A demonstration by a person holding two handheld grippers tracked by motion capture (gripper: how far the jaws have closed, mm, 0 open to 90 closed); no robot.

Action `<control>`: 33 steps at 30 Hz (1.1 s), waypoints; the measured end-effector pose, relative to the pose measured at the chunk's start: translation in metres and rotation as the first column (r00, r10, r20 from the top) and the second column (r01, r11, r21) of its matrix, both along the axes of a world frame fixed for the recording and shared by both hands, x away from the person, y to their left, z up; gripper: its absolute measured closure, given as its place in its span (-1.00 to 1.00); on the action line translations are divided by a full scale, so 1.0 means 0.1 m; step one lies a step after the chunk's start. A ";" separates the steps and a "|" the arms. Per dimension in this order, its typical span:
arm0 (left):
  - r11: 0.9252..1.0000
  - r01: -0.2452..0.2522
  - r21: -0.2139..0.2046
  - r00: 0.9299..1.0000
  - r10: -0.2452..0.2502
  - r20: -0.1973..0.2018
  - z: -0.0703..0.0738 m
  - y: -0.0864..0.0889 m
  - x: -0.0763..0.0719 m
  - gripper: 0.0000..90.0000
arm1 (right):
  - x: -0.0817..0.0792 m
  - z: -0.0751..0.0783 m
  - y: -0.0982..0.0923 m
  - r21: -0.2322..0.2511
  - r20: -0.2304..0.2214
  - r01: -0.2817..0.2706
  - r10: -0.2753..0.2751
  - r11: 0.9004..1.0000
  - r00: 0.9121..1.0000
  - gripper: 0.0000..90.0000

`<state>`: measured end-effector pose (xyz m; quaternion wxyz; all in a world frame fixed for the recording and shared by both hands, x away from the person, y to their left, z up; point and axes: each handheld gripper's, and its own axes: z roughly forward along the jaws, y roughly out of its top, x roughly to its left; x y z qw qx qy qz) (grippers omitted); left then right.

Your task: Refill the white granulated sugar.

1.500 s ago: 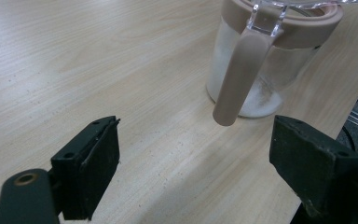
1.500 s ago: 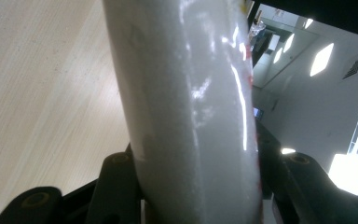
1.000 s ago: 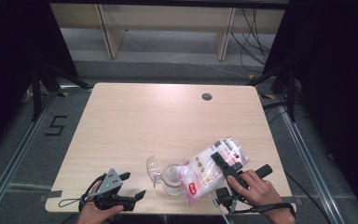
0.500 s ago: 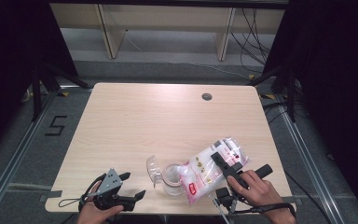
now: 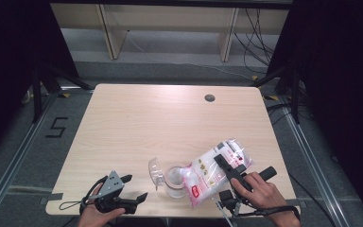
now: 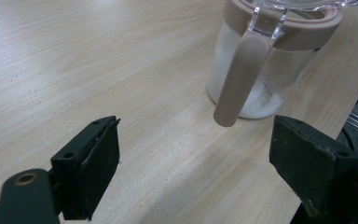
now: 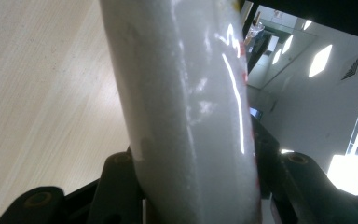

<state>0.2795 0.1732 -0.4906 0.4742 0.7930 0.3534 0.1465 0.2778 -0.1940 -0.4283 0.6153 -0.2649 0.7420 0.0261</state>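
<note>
A clear jar (image 5: 174, 180) with a beige rim stands near the table's front edge, its clear lid (image 5: 154, 170) flipped open to the left. A plastic bag of white powder (image 5: 207, 174) with pink print lies tilted with its lower end at the jar's mouth. My right gripper (image 5: 225, 154) is shut on the bag's upper part, and the bag (image 7: 191, 102) bulges between its jaws. My left gripper (image 5: 136, 187) rests at the front left, open with nothing in it. In the left gripper view the jar (image 6: 265, 60) stands ahead with white powder at its bottom and a beige clasp (image 6: 238, 79) hanging down its side.
The wooden table (image 5: 170, 118) has a round cable hole (image 5: 210, 98) at the back right. Wooden shelving (image 5: 170, 28) stands beyond the far edge. Cables lie on the floor at the right, and a taped "5" (image 5: 56, 127) marks the floor at the left.
</note>
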 end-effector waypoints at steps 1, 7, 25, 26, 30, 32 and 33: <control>1.000 -0.002 -0.004 1.000 0.002 -0.002 0.00 0.00 0.00 -0.65 | 0.00 0.01 0.00 -0.004 0.006 -0.002 0.002 1.000 1.000 0.31; 1.000 -0.004 -0.016 1.000 0.004 0.001 0.00 -0.01 0.00 -0.65 | -0.01 0.02 0.01 -0.020 0.005 -0.001 0.001 1.000 1.000 0.32; 1.000 0.000 0.002 1.000 0.000 0.008 0.01 0.00 -0.01 -0.65 | -0.01 0.03 0.01 -0.020 0.003 -0.006 0.006 1.000 1.000 0.34; 1.000 0.000 0.000 1.000 0.000 0.005 0.00 -0.01 -0.01 -0.65 | -0.01 0.03 0.01 -0.020 0.003 -0.005 0.006 1.000 1.000 0.35; 1.000 0.002 0.001 1.000 -0.002 0.006 0.01 -0.01 -0.01 -0.65 | -0.01 0.04 0.01 -0.019 0.002 -0.006 0.006 1.000 1.000 0.35; 1.000 0.001 0.001 1.000 -0.001 0.006 0.01 -0.01 -0.01 -0.65 | -0.01 0.04 0.01 -0.018 0.003 -0.008 0.008 1.000 1.000 0.35; 1.000 0.001 0.001 1.000 -0.001 0.006 0.01 -0.01 -0.01 -0.65 | 0.00 0.03 0.00 -0.009 0.006 -0.015 0.015 1.000 1.000 0.35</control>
